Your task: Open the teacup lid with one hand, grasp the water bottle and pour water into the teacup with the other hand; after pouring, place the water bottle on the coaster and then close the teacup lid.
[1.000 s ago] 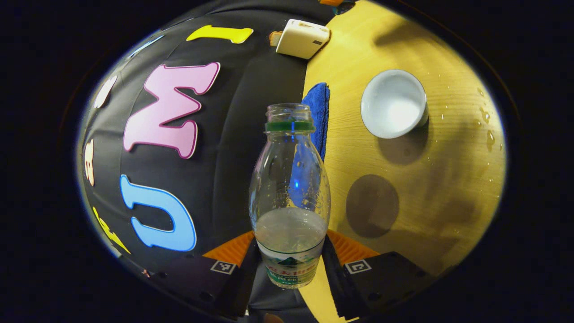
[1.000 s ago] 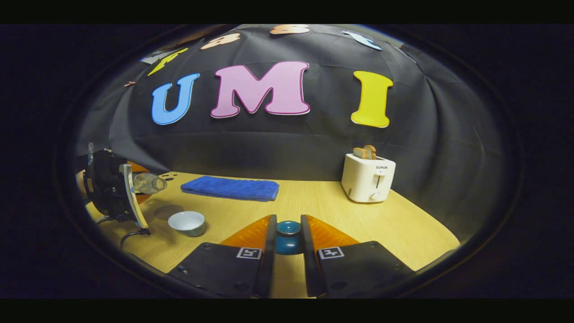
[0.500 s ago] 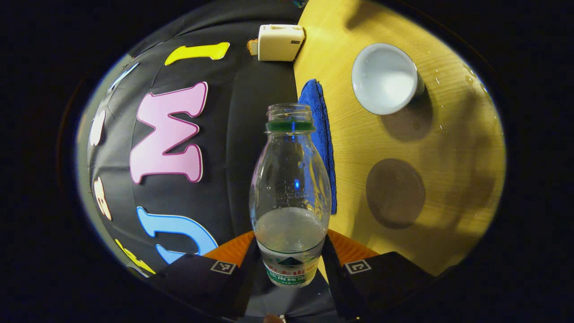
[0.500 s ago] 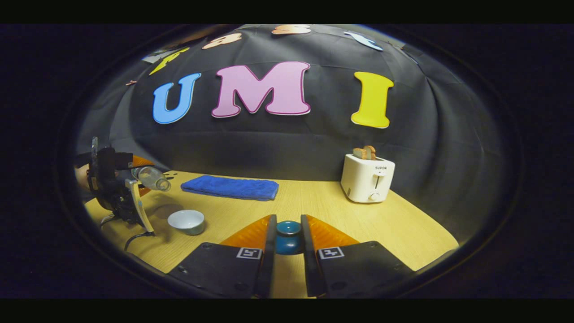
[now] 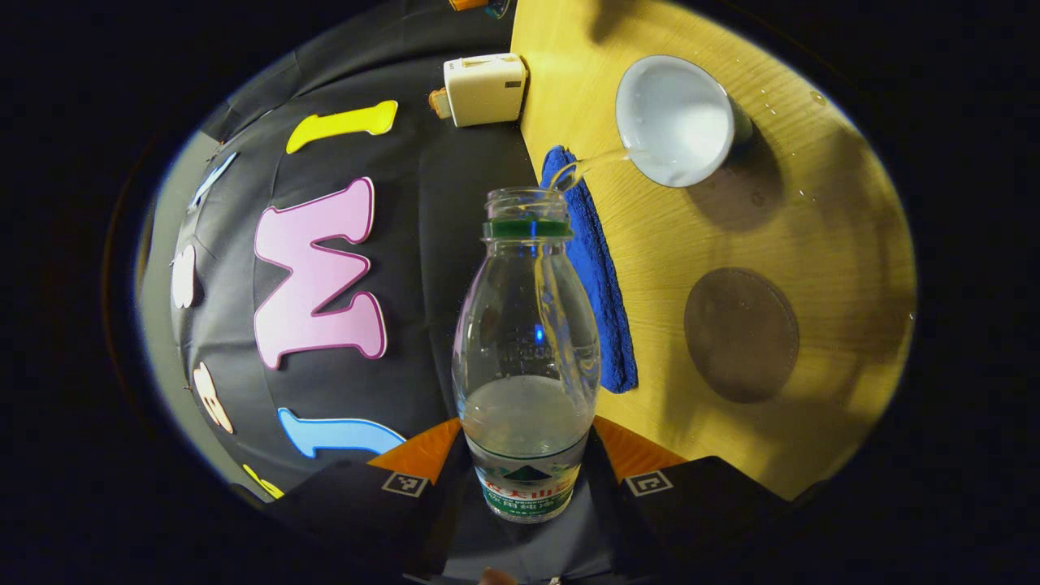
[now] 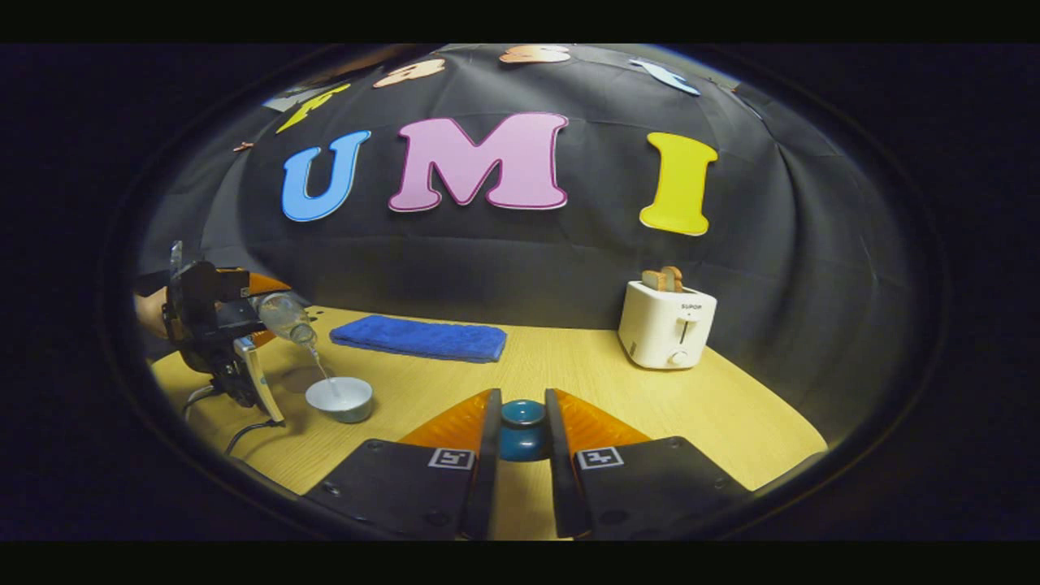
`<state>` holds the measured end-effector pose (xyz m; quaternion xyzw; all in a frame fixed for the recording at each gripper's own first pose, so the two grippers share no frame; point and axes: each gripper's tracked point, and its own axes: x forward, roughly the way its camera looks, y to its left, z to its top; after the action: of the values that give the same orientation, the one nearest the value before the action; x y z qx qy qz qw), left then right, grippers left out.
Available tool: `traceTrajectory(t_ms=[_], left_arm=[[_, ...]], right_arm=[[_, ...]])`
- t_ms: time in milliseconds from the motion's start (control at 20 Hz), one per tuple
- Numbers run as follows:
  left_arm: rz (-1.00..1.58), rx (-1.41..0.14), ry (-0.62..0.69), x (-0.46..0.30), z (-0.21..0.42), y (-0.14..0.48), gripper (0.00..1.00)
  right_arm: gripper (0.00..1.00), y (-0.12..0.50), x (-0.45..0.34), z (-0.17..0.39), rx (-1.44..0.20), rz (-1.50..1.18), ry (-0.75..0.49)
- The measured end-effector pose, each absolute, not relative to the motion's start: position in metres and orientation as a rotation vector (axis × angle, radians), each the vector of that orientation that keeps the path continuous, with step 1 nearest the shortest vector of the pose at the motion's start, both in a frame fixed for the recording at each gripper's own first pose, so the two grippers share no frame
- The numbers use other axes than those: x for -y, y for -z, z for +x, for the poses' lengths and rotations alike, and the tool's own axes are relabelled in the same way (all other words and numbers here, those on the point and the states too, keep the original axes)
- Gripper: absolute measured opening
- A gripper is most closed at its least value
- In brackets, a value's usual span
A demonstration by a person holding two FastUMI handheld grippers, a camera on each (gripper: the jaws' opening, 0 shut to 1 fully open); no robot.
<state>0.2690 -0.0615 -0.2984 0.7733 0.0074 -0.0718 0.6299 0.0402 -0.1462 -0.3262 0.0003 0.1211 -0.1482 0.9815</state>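
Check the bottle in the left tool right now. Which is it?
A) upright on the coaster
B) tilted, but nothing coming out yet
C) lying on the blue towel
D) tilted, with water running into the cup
D: the bottle is tipped in the left tool, and a thin stream runs from its mouth into the cup; the coaster is bare.

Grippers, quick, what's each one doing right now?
Left hand-held gripper: closed on the bottle, pouring into the teacup.
Right hand-held gripper: closed on the lid.
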Motion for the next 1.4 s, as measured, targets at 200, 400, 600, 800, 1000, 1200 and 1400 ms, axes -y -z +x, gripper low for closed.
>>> traceTrajectory(t_ms=[200,400,600,800,1000,1200,1400], left_arm=[[1.814,0.033,0.144,0.066,0.272,0.291,0.73],[1.845,0.1,0.138,0.07,0.273,0.281,0.73],[1.877,0.166,0.136,0.075,0.274,0.272,0.72],[1.888,0.241,0.119,0.081,0.276,0.257,0.72],[1.918,0.325,0.1,0.088,0.28,0.243,0.67],[1.954,0.409,0.088,0.094,0.28,0.232,0.72],[2.005,0.485,0.085,0.1,0.283,0.218,0.72]], right_arm=[[0.31,0.327,0.145,0.038,-0.245,-0.006,0.294],[0.36,0.327,0.145,0.038,-0.246,-0.011,0.289],[0.36,0.327,0.144,0.037,-0.247,-0.012,0.289],[0.31,0.326,0.143,0.038,-0.24,-0.017,0.287],[0.31,0.324,0.142,0.037,-0.233,-0.012,0.284],[0.36,0.322,0.141,0.037,-0.227,-0.014,0.283],[0.26,0.321,0.141,0.036,-0.225,-0.015,0.285]])
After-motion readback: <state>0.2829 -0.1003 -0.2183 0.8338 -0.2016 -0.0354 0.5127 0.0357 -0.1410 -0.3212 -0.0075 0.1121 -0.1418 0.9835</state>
